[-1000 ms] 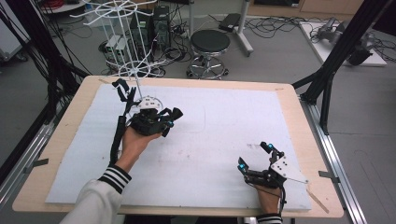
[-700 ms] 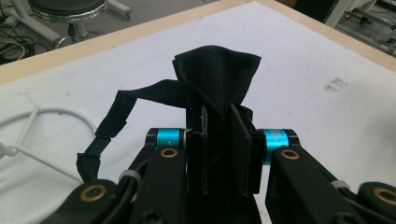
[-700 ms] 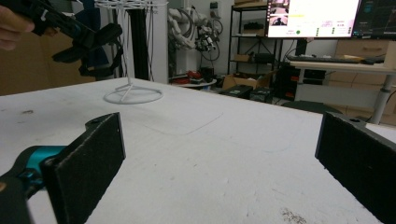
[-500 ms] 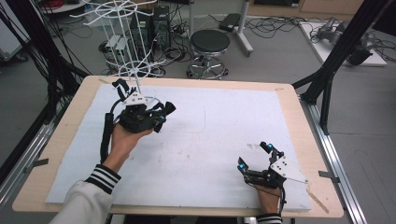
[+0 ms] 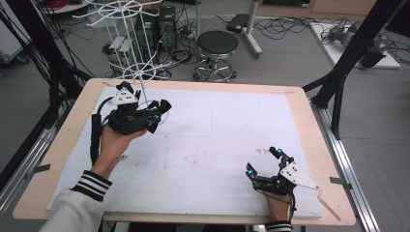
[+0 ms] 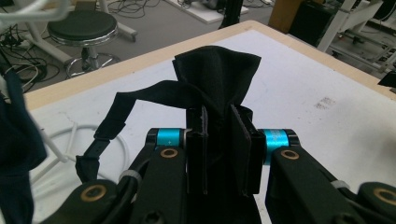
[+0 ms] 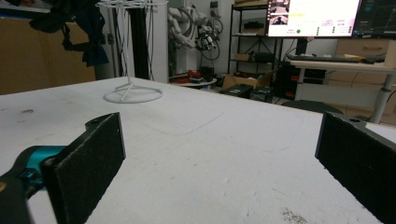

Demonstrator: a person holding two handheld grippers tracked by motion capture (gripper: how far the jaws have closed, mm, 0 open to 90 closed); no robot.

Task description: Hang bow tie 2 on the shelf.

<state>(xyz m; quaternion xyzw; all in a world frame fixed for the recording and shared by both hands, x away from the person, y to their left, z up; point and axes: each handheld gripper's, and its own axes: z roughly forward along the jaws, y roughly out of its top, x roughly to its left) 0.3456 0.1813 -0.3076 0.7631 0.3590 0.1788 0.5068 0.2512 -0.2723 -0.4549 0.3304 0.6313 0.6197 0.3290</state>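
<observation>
1. Since the earlier frames the left gripper (image 5: 153, 114) has been carried toward the far-left corner, closer to the white wire rack (image 5: 140, 53); the right gripper (image 5: 263, 164) has kept its place near the near-right edge.
2. Right gripper, nearest item: rested on the white mat (image 5: 217, 140), jaws spread wide, nothing between them. It is well apart from the work.
3. Left gripper: jaws closed on a black fabric piece (image 6: 219, 77), pinched at a gathered fold; a black strap (image 6: 119, 112) is seen trailing loose to one side. The item is thus held in the air over the far-left part of the mat, just beside the rack's ring base (image 7: 133, 95).
4. Risk, judged: the loose strap could be caught on the base ring or a wire arm, so that the light rack is dragged or tipped.
5. Risk, judged: the grip is on a thin fold only; slippage may follow a tug, and the fabric could be dropped.
6. Risk, judged: the rack's pole could be struck by the gripper body during lifting.
7. Open room: the centre and right of the mat are bare. The table edge (image 5: 92, 94) lies close on the far left; a stool (image 5: 217, 46) and floor cables lie beyond.
</observation>
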